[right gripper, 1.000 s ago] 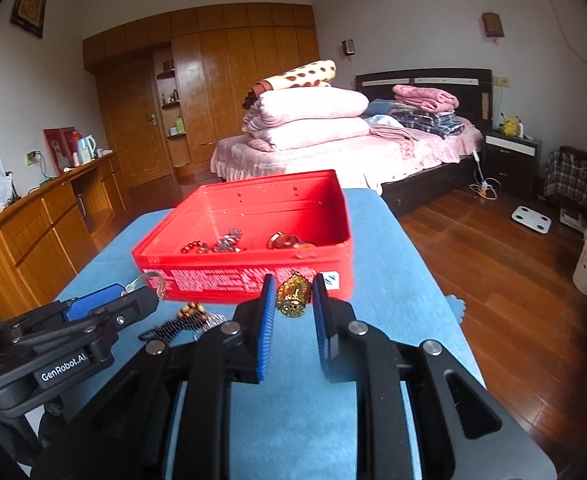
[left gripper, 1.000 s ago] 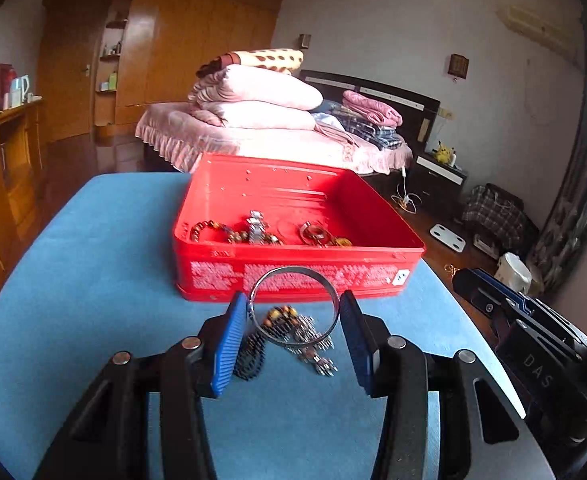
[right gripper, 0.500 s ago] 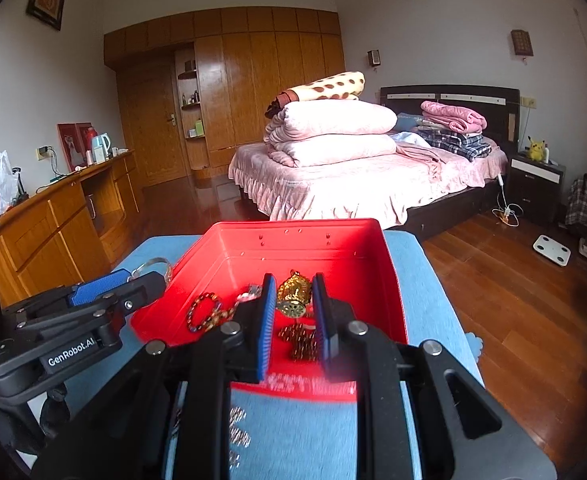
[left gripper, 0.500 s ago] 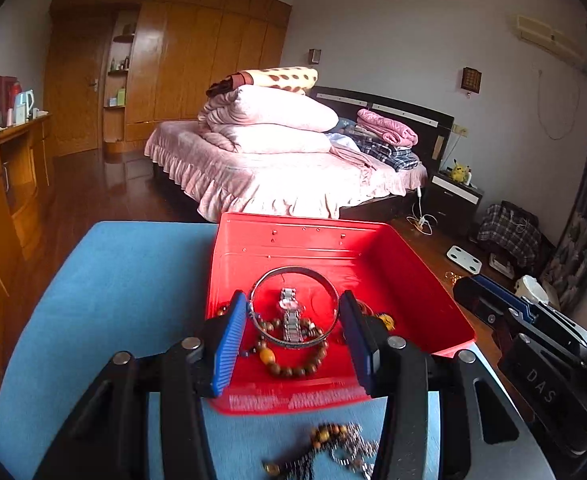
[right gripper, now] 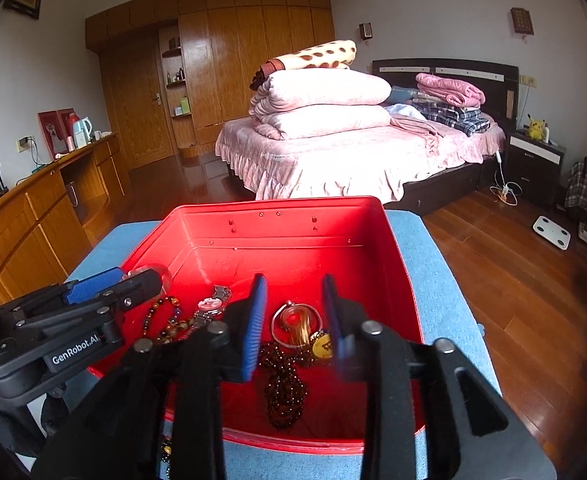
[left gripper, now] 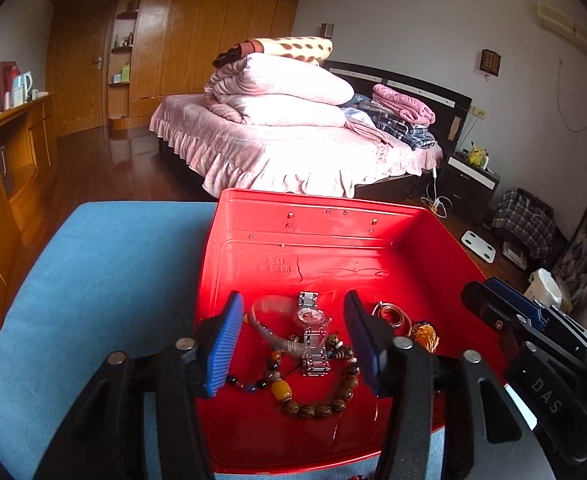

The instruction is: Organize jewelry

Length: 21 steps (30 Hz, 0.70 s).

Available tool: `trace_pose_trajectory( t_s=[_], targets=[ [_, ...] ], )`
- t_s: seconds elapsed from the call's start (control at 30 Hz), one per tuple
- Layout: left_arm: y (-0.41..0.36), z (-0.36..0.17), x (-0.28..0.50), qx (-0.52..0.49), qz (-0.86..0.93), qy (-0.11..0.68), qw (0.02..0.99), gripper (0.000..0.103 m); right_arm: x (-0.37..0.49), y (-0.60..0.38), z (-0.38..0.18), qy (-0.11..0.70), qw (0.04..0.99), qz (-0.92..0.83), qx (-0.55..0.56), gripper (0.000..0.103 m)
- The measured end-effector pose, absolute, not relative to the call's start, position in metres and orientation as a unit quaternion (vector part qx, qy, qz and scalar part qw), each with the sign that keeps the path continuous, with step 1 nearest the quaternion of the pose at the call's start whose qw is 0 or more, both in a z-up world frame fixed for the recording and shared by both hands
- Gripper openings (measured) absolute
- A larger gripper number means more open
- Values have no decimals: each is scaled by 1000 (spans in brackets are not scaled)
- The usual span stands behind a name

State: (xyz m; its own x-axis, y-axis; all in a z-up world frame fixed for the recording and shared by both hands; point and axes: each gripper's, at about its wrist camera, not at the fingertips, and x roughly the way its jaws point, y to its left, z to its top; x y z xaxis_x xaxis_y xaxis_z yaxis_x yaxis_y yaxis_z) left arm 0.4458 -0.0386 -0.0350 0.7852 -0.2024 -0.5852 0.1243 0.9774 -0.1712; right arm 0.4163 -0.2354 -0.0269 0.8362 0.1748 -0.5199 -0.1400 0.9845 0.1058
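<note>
Jewelry lies in a heap on the floor of the red box, which sits on the blue cloth. Nearest in the left view, the left gripper hangs over the box with its blue pads apart and nothing between them; its black frame cuts off the box's front corners. Below the gap lie a brown bead bracelet, a steel watch and a silver bangle, blurred so its outline is hard to follow. A few beads on the cloth are cut off by the bottom edge.

In the right view, the right gripper is also spread wide and empty, its right pad smeared by blur. Under it lie a dark bead necklace, a ring-shaped piece and a gold pendant, partly hidden behind that pad. Beyond stands a pink bed.
</note>
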Motion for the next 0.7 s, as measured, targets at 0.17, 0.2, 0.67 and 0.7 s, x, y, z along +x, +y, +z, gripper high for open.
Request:
trace_pose_trajectory(
  t_s=[0.17,0.2,0.67,0.7],
  targets=[
    [-34,-28,429,-62,-75,289,952,59,404,-238,-22,252,964,81,37,32],
    [-32,-26,424,-64,-74,286,953,59,401,-238,-22,251,964,81,37,32],
    [0,-19,344,-44,-33,256,965,65,335,-211,-32,266,955,125,35,32],
    [2,-20,340,-41,-30,257,965,65,332,-209,-33,269,954,128,35,32]
  ],
)
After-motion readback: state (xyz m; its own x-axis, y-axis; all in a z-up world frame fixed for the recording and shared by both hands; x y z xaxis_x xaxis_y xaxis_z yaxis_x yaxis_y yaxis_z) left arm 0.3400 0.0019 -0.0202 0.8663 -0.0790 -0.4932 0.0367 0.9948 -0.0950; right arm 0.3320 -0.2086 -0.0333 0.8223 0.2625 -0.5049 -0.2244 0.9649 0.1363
